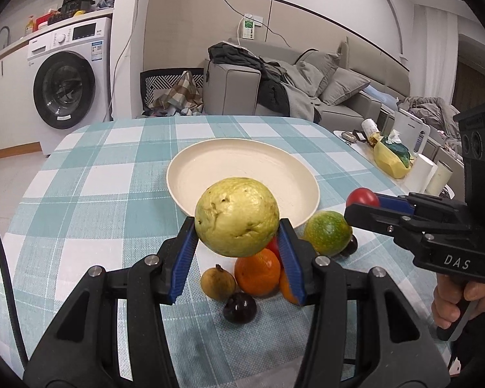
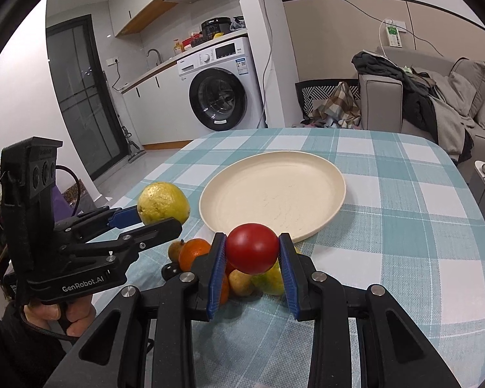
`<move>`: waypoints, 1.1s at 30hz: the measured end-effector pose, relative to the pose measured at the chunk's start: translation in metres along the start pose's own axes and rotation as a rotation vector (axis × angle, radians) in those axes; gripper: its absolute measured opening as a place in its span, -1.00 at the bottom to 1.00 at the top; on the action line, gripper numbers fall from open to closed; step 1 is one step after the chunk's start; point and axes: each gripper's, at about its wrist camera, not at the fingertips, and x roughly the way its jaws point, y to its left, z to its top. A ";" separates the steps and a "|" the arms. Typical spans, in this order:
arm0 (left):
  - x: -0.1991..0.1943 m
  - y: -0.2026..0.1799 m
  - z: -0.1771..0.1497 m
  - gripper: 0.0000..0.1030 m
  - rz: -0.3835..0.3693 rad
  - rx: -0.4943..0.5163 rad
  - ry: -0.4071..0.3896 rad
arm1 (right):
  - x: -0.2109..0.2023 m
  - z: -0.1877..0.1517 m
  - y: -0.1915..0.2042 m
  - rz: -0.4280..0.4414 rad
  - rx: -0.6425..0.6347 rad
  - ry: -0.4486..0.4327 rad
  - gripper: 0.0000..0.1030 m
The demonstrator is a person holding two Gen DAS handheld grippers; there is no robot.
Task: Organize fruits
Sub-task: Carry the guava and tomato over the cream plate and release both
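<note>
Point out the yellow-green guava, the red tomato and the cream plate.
guava [image 1: 237, 216], left wrist view, centre of its skin.
tomato [image 2: 252, 248], right wrist view, middle of its front.
plate [image 2: 310, 233], right wrist view, near rim.

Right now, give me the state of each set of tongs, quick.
Left tongs: shut on the guava, held above the table.
Right tongs: shut on the tomato, held above the fruit pile.

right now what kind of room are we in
Most likely a small apartment's open living area: a washing machine under a kitchen counter with a sink tap, a grey sofa piled with clothes, and a table with a checked cloth.
</note>
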 end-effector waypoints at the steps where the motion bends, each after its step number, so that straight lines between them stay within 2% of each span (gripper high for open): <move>1: 0.003 0.000 0.001 -0.09 0.003 0.003 0.001 | 0.002 0.001 -0.001 -0.004 0.001 0.003 -0.36; 16: 0.041 -0.001 0.013 -0.09 0.012 0.028 0.032 | 0.028 0.014 -0.007 -0.029 0.001 0.050 -0.36; 33: 0.069 0.004 0.021 -0.09 0.024 0.007 0.075 | 0.058 0.027 -0.023 -0.058 0.022 0.118 -0.36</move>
